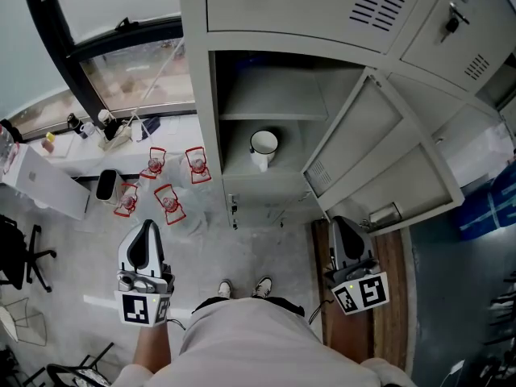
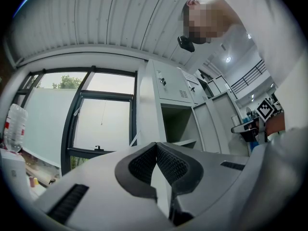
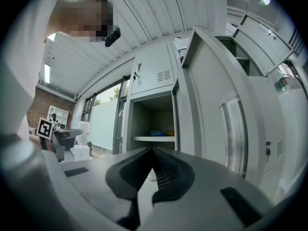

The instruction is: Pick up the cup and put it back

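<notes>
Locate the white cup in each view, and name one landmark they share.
Head view: cup just above centre, on the open locker's lower shelf.
Left gripper view: not visible.
Right gripper view: only a white sliver behind the tongs, perhaps the cup.
Shared landmark: the open locker.

An office-like locker area is indicated by grey metal lockers [image 1: 266, 6] ahead of the left gripper [image 1: 147, 228], an office chair [image 1: 14, 252] to its left and large windows [image 2: 103, 119] beyond.

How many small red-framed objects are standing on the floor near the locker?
4. One red-framed object and a second stand farther from the person, left of the open locker; a third and fourth stand nearer. Others could be hidden out of frame.
</notes>
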Motion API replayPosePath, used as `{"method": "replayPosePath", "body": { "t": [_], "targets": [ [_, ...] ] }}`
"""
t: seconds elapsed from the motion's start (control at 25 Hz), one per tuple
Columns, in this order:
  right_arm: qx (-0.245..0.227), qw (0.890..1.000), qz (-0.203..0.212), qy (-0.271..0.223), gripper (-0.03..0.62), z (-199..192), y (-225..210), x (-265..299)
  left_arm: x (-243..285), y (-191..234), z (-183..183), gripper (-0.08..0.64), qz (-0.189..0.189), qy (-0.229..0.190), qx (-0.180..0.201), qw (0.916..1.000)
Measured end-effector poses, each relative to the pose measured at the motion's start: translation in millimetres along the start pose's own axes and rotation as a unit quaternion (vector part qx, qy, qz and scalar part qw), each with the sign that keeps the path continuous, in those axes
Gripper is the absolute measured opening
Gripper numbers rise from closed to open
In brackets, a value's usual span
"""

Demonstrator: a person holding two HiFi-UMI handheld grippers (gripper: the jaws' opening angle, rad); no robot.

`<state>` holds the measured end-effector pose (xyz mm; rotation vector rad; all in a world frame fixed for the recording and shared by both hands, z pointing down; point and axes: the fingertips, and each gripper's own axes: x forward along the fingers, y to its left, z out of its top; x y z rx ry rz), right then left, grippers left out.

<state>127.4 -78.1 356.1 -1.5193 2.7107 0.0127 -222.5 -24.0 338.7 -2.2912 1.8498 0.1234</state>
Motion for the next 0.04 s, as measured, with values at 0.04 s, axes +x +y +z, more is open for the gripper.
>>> {"method": "replayPosePath", "body": {
  "t": [0.04],
  "targets": [
    [0.000, 1.000, 0.000, 0.000, 0.017, 0.0, 0.4, 0.4, 0.0, 0.2, 0.0, 0.021, 0.000, 0.000, 0.000, 1.0000]
  ]
}}
